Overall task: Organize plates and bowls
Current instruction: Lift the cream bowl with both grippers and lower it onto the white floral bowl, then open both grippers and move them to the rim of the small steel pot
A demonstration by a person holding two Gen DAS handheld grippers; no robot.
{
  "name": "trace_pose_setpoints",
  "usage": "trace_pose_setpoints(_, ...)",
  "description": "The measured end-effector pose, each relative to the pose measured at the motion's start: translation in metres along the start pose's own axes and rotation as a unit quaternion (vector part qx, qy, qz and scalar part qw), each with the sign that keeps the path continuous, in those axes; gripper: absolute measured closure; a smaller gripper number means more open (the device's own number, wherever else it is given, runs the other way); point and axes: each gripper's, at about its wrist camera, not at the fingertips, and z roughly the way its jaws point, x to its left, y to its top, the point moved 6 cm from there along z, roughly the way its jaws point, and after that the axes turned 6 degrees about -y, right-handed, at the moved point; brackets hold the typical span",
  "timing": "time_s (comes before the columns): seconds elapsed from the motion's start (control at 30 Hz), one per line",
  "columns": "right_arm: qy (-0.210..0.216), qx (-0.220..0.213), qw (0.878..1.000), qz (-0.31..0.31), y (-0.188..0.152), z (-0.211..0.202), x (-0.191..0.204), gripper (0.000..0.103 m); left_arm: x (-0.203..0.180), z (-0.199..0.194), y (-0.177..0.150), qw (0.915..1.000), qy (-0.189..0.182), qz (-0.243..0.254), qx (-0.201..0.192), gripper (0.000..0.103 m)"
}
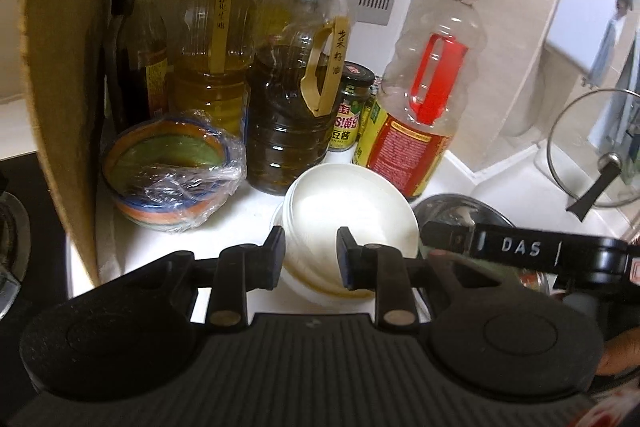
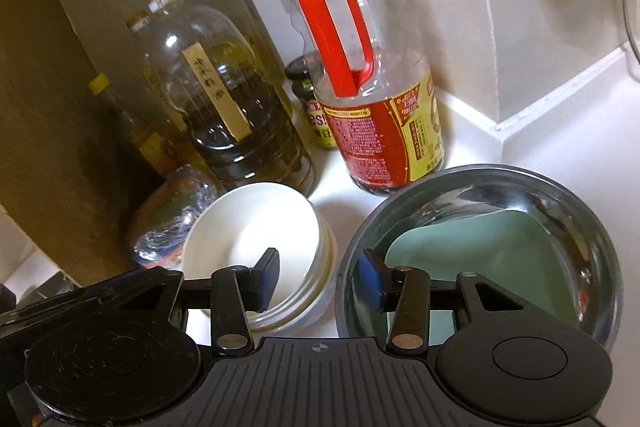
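A wrapped bowl [image 1: 174, 173] at far left is plain in the left wrist view, half hidden in the right. White bowls [image 1: 352, 203], stacked, sit on the bench [image 1: 248, 215]. Left gripper [image 1: 310, 261] spread, empty. Right gripper [image 2: 322, 281] spread, empty. The steel bowl [image 2: 480, 187] holds a green plate [image 2: 480, 243], seen only here.

Left hand-held gripper [image 1: 310, 259]: black plastic, ribbed flat plate in middle, two big round caps at sides, black link arms with brass-coloured pins, flat black pads. Right hand-held gripper [image 2: 322, 275]: same shape, small cross mark on plate, blue edge on pads. White letters "DAS" on right one's black arm, seen from left camera.
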Motion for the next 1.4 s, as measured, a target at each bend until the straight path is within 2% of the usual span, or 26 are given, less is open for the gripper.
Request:
trace_pose_setpoints(0.27, -0.005, -0.01, 1.0, 0.015, -0.028, -0.043, -0.003, 0.04, 0.012, -0.043, -0.028, 0.9998, -0.004, 0.015, 0.016, 0.07)
trace_pose_setpoints(0.53, -0.033, -0.013, 0.999, 0.034, -0.073, -0.087, -0.01, 0.033, 0.031, -0.081, -0.064, 0.9988, 0.003, 0.009, 0.049, 0.067)
trace_pose_setpoints(0.77, -0.061, -0.004, 0.998, 0.035, -0.116, -0.114, -0.008, 0.032, 0.035, -0.106, -0.095, 0.9966, 0.0, 0.033, 0.076, 0.067)
trace_pose_setpoints(0.97, -0.089, 0.003, 0.996, 0.012, -0.147, -0.129, -0.002, 0.032, 0.035, -0.117, -0.12, 0.9943, -0.01, 0.044, 0.097, 0.067)
trace_pose_setpoints(1.13, -0.092, 0.02, 0.995, -0.016, -0.166, -0.136, 0.003, 0.032, 0.026, -0.122, -0.135, 0.9925, -0.014, 0.052, 0.109, 0.067)
trace_pose_setpoints(1.4, -0.071, 0.056, 0.995, -0.05, -0.179, -0.13, 0.0, 0.032, 0.006, -0.119, -0.147, 0.9909, -0.001, 0.055, 0.123, 0.067)
